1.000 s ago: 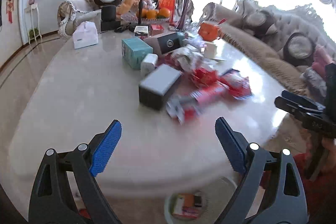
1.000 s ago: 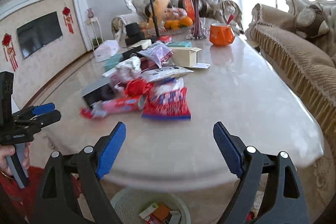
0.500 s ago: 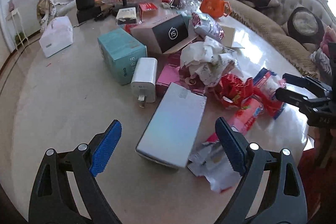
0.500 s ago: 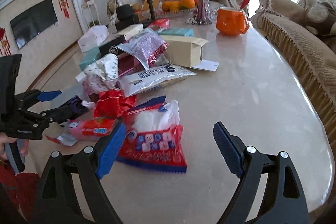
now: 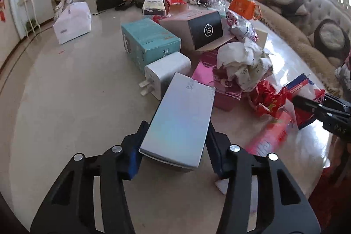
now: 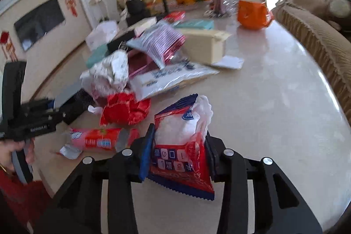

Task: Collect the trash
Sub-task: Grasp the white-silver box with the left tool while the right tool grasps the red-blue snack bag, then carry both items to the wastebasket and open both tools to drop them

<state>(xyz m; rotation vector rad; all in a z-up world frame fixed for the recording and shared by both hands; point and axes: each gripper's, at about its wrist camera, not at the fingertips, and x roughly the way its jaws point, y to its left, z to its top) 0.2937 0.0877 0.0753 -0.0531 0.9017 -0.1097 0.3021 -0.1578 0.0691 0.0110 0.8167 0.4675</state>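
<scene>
Left gripper (image 5: 174,147) is closing on the stiff, light silver box (image 5: 181,122) on the table (image 5: 65,102); right gripper (image 6: 178,151) is closing, squeezing the soft, crinkly tissue pack (image 6: 183,146) mid-body.

Silver box (image 5: 179,124); red-and-blue wrapper (image 6: 182,159); teal box (image 5: 149,41)

A black end panel of a brown cardboard box (image 5: 209,31) bore a white speech-bubble logo reading "S!". The red, white and blue crinkled plastic snack wrapper (image 6: 182,157) carried white block characters, among them "9" and "口", seen upside down. Print on the teal carton (image 5: 149,41) and the silver-grey box (image 5: 182,122) was too small to read.
</scene>
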